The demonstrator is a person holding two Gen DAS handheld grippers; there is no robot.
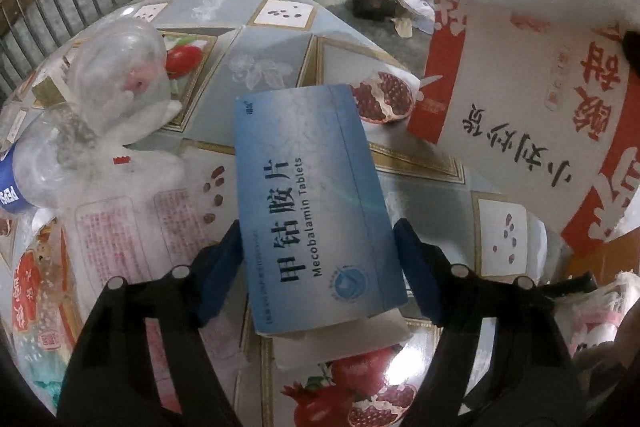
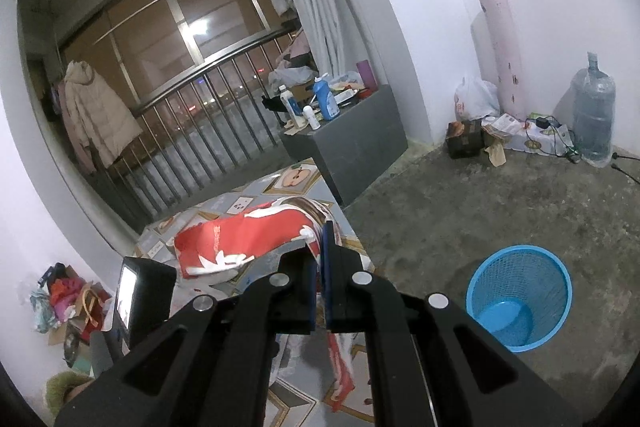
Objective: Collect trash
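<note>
Blue pill box [image 1: 316,203] sits between the left gripper [image 1: 320,267]'s pads, which look clamped on its sides, lifted over the table [image 1: 272,39]. The right gripper [image 2: 319,267] is pinched tight on a red-and-white paper bag [image 2: 240,239], also off the tabletop. The blue bin [image 2: 520,295] on the floor looks empty, so judging by that it's early days. Crumpled clear bottles [image 1: 120,75] and plastic wrappers [image 1: 112,227] wait on the table.

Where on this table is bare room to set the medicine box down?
Bare tablecloth lies beyond the medicine box, between the clear plastic bottles and the red-and-white bag. The left edge is crowded with bottles and wrappers.
</note>
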